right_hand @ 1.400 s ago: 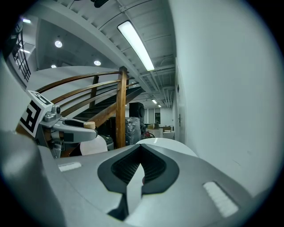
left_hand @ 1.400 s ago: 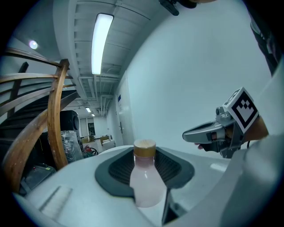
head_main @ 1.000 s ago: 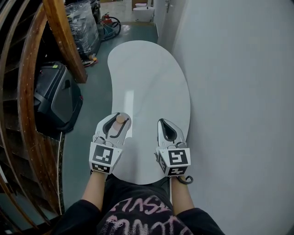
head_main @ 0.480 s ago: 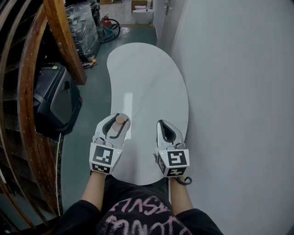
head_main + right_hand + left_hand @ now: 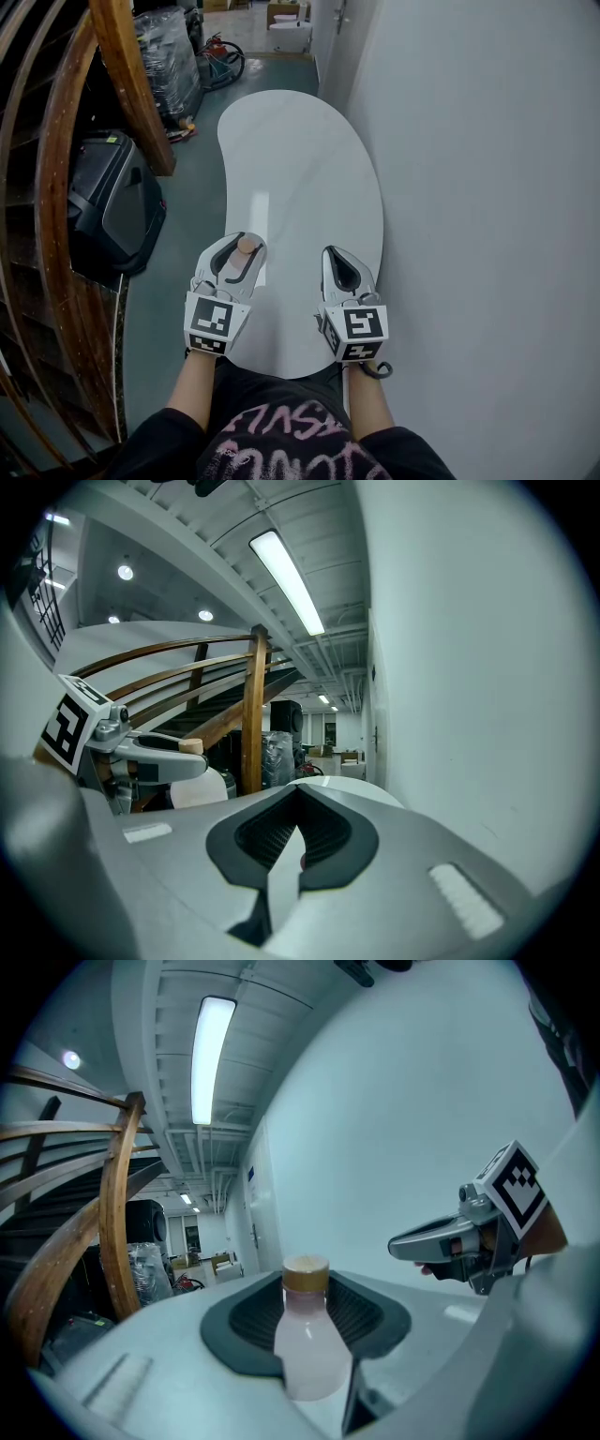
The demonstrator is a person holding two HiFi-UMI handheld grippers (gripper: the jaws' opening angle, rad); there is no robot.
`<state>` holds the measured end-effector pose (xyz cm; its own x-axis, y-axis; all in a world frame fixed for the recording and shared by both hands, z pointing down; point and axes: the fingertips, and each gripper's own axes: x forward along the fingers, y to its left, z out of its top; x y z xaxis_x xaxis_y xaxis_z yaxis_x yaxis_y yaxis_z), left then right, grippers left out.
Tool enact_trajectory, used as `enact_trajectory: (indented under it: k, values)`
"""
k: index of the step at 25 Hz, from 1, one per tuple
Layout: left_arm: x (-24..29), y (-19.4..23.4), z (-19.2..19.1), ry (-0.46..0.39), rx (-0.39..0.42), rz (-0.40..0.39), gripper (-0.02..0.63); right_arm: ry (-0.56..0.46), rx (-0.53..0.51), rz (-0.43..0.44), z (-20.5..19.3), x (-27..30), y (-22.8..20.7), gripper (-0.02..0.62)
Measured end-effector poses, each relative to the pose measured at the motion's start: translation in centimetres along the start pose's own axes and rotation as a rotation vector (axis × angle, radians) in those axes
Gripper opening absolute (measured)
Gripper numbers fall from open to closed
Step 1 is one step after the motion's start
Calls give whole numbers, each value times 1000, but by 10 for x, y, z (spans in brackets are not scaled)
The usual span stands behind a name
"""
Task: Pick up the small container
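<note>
Tan-capped and milky white, the small container [image 5: 247,245] sits clamped between the jaws of the left gripper [image 5: 240,247] in the head view, above the near end of a pale, kidney-shaped bench [image 5: 300,159]. The right gripper [image 5: 339,269] hangs near its right, jaws together on nothing, a grey wall [image 5: 487,187] further right. In the left gripper view the container [image 5: 309,1344] stands upright between the dark ribbed pads, with the right gripper [image 5: 450,1239] off to the right. In the right gripper view the jaws meet with nothing between them; the left gripper [image 5: 141,750] and its container [image 5: 195,791] show to the left, before a wooden stair rail [image 5: 251,714].
</note>
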<state>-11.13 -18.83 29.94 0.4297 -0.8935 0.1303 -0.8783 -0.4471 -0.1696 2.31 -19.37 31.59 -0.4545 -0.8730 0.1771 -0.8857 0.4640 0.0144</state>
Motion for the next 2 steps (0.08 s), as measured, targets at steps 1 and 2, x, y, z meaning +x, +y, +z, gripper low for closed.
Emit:
enact_trajectory:
  k: [1, 2]
  values:
    - [-1, 1, 1, -3, -1, 3, 149, 0, -1, -1, 0, 0, 1, 9]
    - [-1, 3, 2, -5, -1, 6, 149, -1, -3, -2, 1, 0, 1, 8]
